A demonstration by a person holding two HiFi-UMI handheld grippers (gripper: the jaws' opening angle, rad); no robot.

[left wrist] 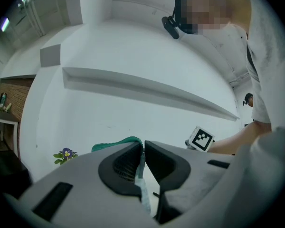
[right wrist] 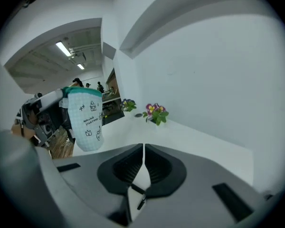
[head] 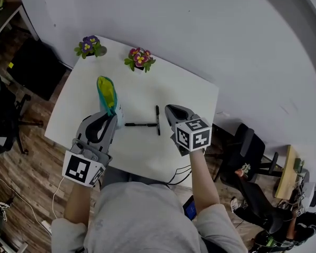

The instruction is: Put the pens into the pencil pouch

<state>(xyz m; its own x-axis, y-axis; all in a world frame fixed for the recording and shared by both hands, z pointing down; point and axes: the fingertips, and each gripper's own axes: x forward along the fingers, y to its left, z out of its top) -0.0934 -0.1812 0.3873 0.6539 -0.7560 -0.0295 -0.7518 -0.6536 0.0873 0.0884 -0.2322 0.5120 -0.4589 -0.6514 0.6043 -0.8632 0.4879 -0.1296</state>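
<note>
pencil pouch (head: pixel 107 94) showing white with small dark doodles, teal zip edge, yellow-green lining, pens (head: pixel 157 119) showing black against the white surface (head: pixel 184 91), purple flowers (head: pixel 89 45) and pink flowers (head: pixel 140 57) sitting over green leaves, left tool (head: pixel 112 116) and right tool (head: pixel 170 109) showing grey, wearing black-and-white marker squares

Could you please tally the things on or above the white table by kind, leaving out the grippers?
Pens: 2
Potted flowers: 2
Pencil pouch: 1
Total: 5
</note>
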